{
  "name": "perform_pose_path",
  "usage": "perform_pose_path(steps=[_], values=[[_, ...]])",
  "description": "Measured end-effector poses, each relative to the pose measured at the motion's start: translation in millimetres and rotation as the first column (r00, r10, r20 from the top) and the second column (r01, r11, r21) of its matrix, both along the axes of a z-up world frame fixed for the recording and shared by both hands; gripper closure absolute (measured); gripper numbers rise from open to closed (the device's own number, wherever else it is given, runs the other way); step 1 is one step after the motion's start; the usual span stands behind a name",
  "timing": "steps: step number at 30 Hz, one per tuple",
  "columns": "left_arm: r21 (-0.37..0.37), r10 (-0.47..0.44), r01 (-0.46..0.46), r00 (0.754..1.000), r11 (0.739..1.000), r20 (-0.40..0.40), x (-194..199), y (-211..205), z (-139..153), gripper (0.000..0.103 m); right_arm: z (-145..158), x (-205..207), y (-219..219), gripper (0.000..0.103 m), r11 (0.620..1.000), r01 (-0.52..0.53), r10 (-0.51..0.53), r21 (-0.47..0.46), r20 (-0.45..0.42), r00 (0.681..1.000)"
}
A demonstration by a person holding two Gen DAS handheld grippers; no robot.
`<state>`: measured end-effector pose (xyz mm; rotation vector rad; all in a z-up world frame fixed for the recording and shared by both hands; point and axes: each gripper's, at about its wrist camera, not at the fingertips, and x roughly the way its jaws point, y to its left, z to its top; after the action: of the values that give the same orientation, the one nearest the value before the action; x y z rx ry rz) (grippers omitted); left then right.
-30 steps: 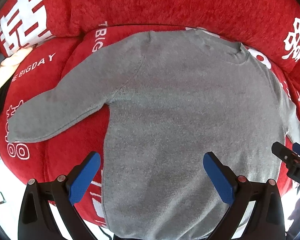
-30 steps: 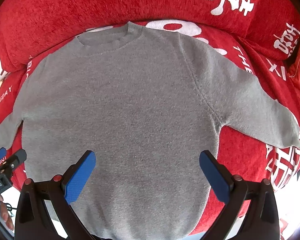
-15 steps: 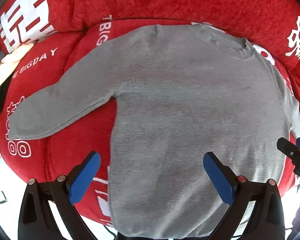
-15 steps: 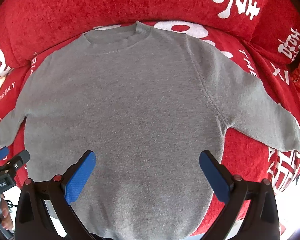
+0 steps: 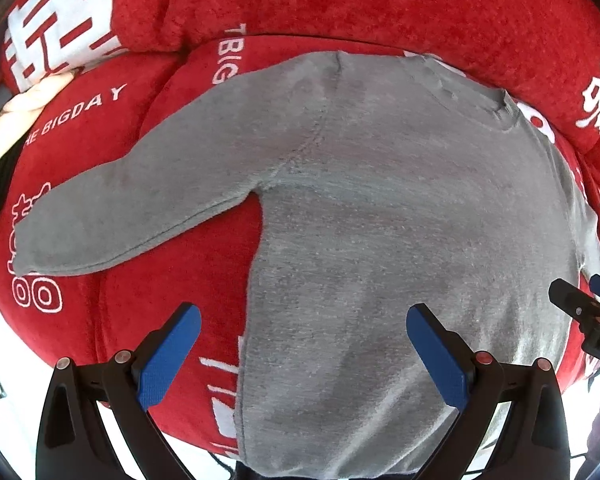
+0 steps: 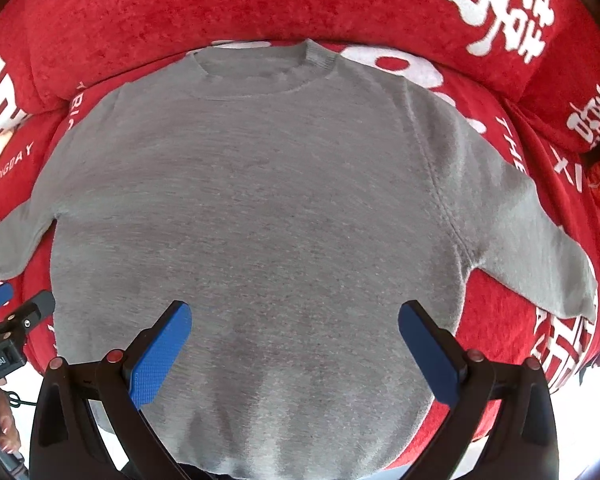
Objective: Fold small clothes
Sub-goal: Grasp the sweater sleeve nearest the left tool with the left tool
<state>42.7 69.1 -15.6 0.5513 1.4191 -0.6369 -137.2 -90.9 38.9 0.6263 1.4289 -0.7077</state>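
Both claws, left gripper (image 5: pixel 303 354) and right gripper (image 6: pixel 294 350), gape wide, empty, above grey sweater (image 6: pixel 252 200).
Sweater flat, sleeves spread, on red sofa cover (image 5: pixel 380 4) with white lettering; nothing obstructs.

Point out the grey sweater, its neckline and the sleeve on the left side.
grey sweater (image 6: pixel 260 208), right wrist view, middle of the chest.
neckline (image 6: pixel 260 84), right wrist view, front of the collar band.
left sleeve (image 5: pixel 140 204), left wrist view, mid-sleeve, lying on the red cover.

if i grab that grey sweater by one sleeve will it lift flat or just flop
The sweater will probably flop: it looks like soft knit lying limp on the red sofa. The body would likely trail after the sleeve. Its fuzzy surface should grip the fingers, not slip.
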Motion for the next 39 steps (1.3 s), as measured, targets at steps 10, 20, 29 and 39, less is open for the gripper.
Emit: perform_pose_path(steps=[10,20,29,39], values=[[-0.095,0.203,-0.215,0.972,0.972,-0.121,52,69,-21,0.0,-11,45,37,0.0,0.993,-0.101,0.1,0.061,0.02,0.995],[-0.272,0.524,-0.589,0.805,0.761,-0.277,147,195,-66,0.0,-23,96,91,0.0,0.966,-0.233,0.228,0.114,0.056,0.972],[-0.382,0.636,-0.725,0.688,0.574,-0.351,177,206,-79,0.042,-17,129,118,0.0,0.947,-0.302,0.294,0.113,0.077,0.953],[-0.433,0.609,-0.583,0.788,0.688,-0.094,179,205,-33,0.096,-4,126,118,0.0,0.963,-0.253,0.244,0.089,0.101,0.964]])
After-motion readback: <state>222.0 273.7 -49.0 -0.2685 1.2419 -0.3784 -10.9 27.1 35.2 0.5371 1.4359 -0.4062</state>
